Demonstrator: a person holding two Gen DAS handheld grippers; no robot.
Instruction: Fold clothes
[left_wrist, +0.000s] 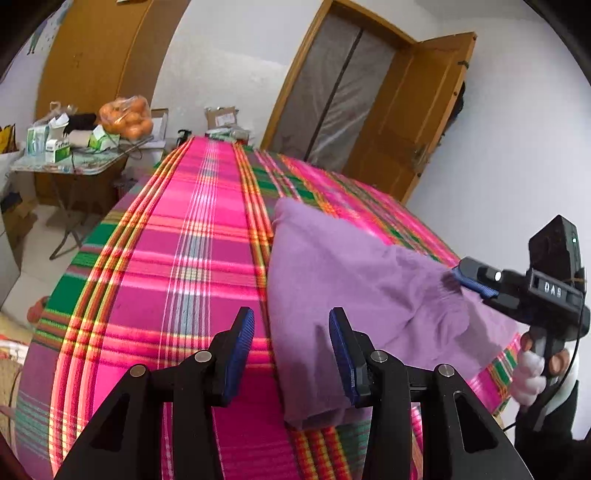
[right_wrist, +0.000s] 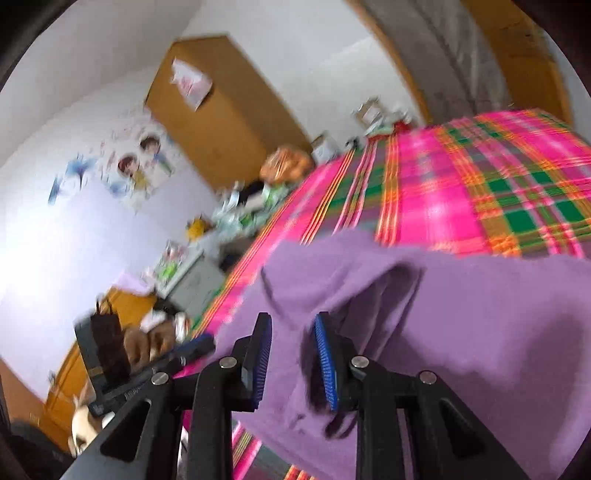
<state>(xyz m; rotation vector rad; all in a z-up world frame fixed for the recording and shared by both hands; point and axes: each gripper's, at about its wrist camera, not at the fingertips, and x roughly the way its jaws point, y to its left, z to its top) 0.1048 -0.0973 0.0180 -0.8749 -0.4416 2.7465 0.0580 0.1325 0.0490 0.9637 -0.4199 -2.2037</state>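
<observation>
Purple garment (left_wrist: 354, 280), a soft knit piece, lies on the bed (left_wrist: 184, 258), which is covered with a pink, green and orange plaid sheet. It sits toward the bed's near right corner, its far tip reaching toward the middle of the sheet and its near end close to the near edge. Part of it lies flat; the right-hand part is lifted and creased where it rises off the sheet.

Left claw (left_wrist: 291, 354) hangs over the near part of the bed with its jaws apart. The left blue pad is above bare plaid, and the right one is over the garment's left border; nothing is pinched between them.

Right claw (left_wrist: 463, 277), seen from the left wrist view near the bed's right edge, has its blue pads at a raised fold of the garment, and the cloth is pulled up to a peak there. A hand (left_wrist: 535, 365) grips its black handle. In the blurred right wrist view the same claw (right_wrist: 291, 362) shows a gap between its pads with purple cloth draped around and between them. Whether the pads actually press on the cloth I cannot tell.

Beyond the bed's far left corner stands a small folding counter (left_wrist: 74, 166) carrying boxes and a bag of oranges (left_wrist: 125, 116). A wooden door (left_wrist: 410, 110) stands open against the white wall past the far right side.
</observation>
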